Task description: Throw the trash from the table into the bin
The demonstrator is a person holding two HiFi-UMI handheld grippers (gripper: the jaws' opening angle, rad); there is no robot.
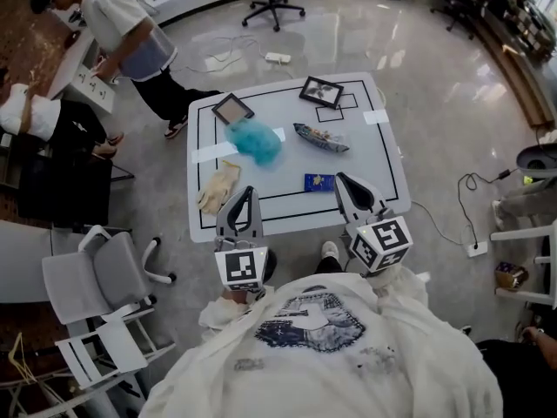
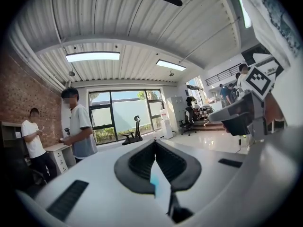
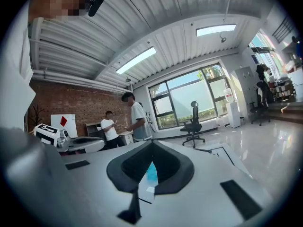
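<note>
A white table (image 1: pixel 374 159) with a black border line carries the trash: a crumpled blue plastic bag (image 1: pixel 255 139), a beige crumpled wad (image 1: pixel 218 187), a small blue packet (image 1: pixel 319 182) and a dark shiny wrapper (image 1: pixel 320 138). My left gripper (image 1: pixel 248 190) hovers at the table's near edge, just right of the beige wad, shut and empty. Over the same edge, close to the blue packet, my right gripper (image 1: pixel 341 178) is also shut with nothing in it. In the left gripper view the left gripper (image 2: pixel 155 143) has its jaws together; so does the right gripper (image 3: pixel 151 143) in its own view.
Two black-framed squares (image 1: pixel 232 109) (image 1: pixel 321 91) and strips of white tape (image 1: pixel 377 117) lie at the table's far side. A grey chair (image 1: pixel 96 273) stands at the near left. A person (image 1: pixel 130 37) stands beyond the far left corner, and a power strip (image 1: pixel 278 57) lies on the floor.
</note>
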